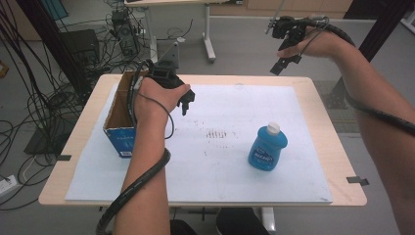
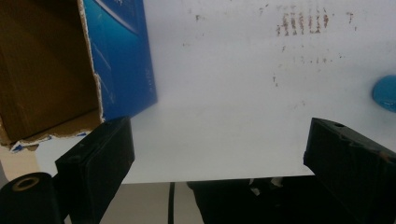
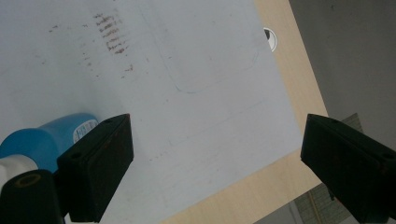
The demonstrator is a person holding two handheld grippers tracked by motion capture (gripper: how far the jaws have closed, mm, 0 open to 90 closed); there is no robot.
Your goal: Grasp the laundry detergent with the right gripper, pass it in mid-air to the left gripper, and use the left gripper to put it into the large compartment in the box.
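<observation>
High view, left claw: the left claw [image 1: 185,102] hangs over the white sheet [image 1: 215,161] near the table's [image 1: 337,161] far left corner, just right of the box [image 1: 122,128]; its jaws stand apart with nothing between them.
High view, box: an open cardboard box with blue sides stands at the left edge of the sheet, its mouth facing up, the left hand [image 1: 154,95] partly in front of it.
High view, bottle: the blue bottle [image 1: 267,147] with a white cap stands upright on the right half of the sheet, well apart from both claws.
High view, right claw: the right claw [image 1: 285,59] is held high beyond the table's far right edge, jaws apart and empty.
Left gripper view: the jaws are spread wide over bare sheet; the box [image 2: 70,70] lies at upper left, just past the left jaw; a sliver of the bottle [image 2: 385,93] shows at the right edge.
Right gripper view: the jaws are wide apart above the sheet and the table's [image 3: 299,74] edge; the bottle [image 3: 44,137] lies at lower left, partly behind the left jaw, not between the jaws.
</observation>
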